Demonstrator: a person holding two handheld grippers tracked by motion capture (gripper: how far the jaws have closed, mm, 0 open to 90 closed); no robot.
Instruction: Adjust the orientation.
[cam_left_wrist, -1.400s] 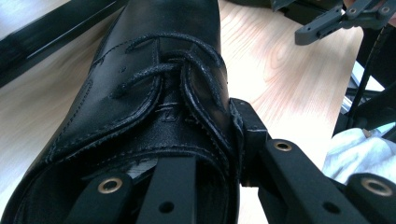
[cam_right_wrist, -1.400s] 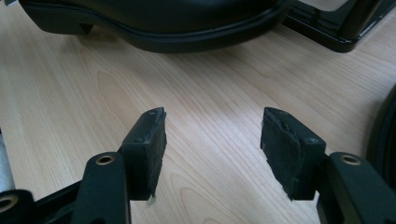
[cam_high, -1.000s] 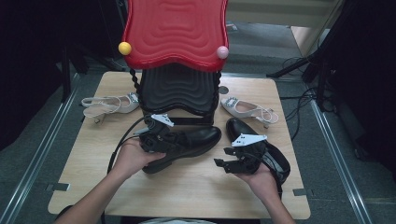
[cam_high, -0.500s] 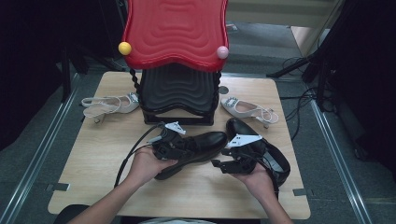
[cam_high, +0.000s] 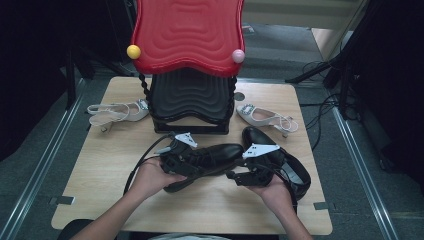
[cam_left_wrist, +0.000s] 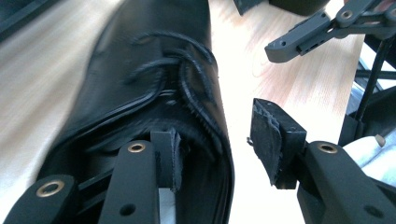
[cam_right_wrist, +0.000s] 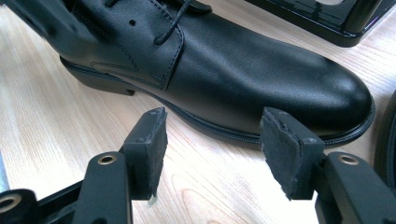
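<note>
A black leather lace-up shoe (cam_high: 220, 156) lies on its side mid-table, toe pointing right. My left gripper (cam_high: 176, 152) is at its heel end. In the left gripper view, my left gripper (cam_left_wrist: 217, 135) has just been opening its jaws. One pad (cam_left_wrist: 169, 156) sits inside the shoe (cam_left_wrist: 154, 70) collar and the other pad (cam_left_wrist: 273, 137) stands clear outside, so the collar wall is between them without being pressed. My right gripper (cam_high: 245, 172) rests open just in front of the shoe. In its own view, my right gripper (cam_right_wrist: 215, 123) holds nothing, and the shoe's side (cam_right_wrist: 243, 70) lies beyond its tips.
A red and black shoe rack (cam_high: 190, 75) stands at the back centre. White heeled sandals lie to its left (cam_high: 117, 112) and right (cam_high: 267, 116). A second black shoe (cam_high: 287, 167) lies under my right hand. Cables run over the floor to the right of the wooden table (cam_high: 100, 170).
The black shoe and my left gripper have shifted a little to the right, closer to the right gripper. The right hand has stayed where it was.
</note>
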